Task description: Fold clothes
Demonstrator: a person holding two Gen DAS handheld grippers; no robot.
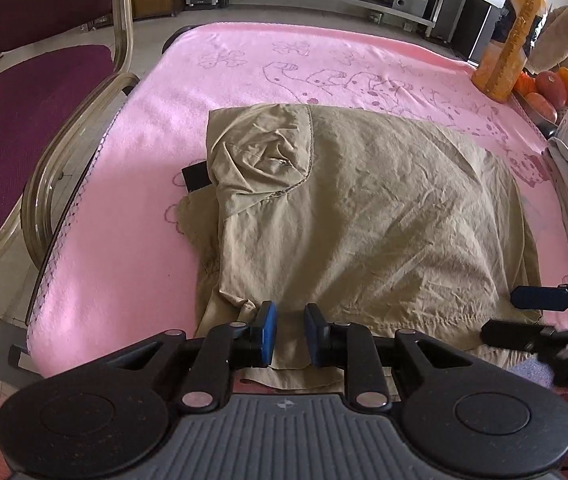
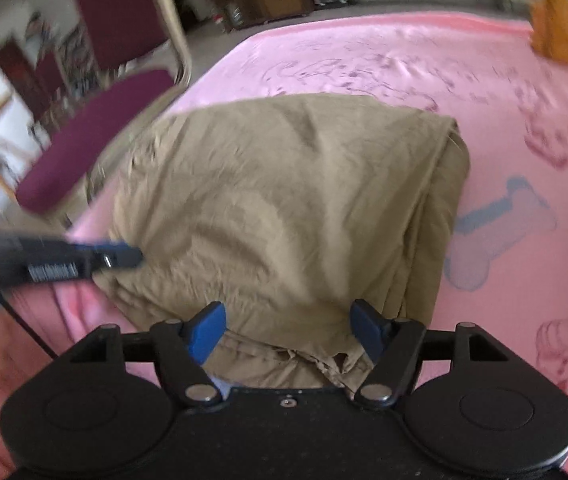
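From the left wrist, the folded khaki garment [image 1: 356, 208] lay mid-way on the pink blanket [image 1: 144, 128] (orange bottle [image 1: 514, 36] at its far corner); the left gripper [image 1: 290, 334] stood narrowly parted, gripping nothing. From the right wrist, the right gripper [image 2: 288, 330] gaped wide over the garment's near hem.

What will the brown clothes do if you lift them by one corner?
The brown clothes would probably droop and unfold, since the cloth is thin and wrinkled. They look light. They likely won't slide easily on the fuzzy pink blanket.
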